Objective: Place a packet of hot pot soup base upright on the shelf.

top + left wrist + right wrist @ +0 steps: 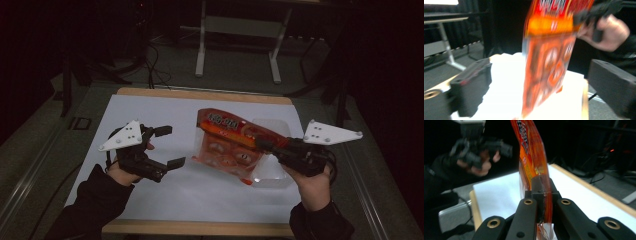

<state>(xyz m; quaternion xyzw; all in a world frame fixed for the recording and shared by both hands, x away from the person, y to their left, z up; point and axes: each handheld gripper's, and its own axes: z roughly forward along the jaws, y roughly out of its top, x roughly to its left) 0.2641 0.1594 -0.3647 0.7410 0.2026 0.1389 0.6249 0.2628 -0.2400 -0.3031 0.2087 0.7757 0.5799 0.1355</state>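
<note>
Right gripper (267, 145) clamped on the orange packet (230, 145), lifted above the white sheet (165, 195).

Left gripper (170, 146) stood spread and empty, just left of the packet and apart from it. A clear tray (272, 177) lay beneath, partly hidden. Packet print was blurred, unreadable; background was dark.

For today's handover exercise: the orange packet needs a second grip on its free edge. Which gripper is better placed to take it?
Left. The left gripper is open and empty, its jaws facing the packet with the free edge between them in its own view. The right gripper is already shut on the packet's other edge.
</note>
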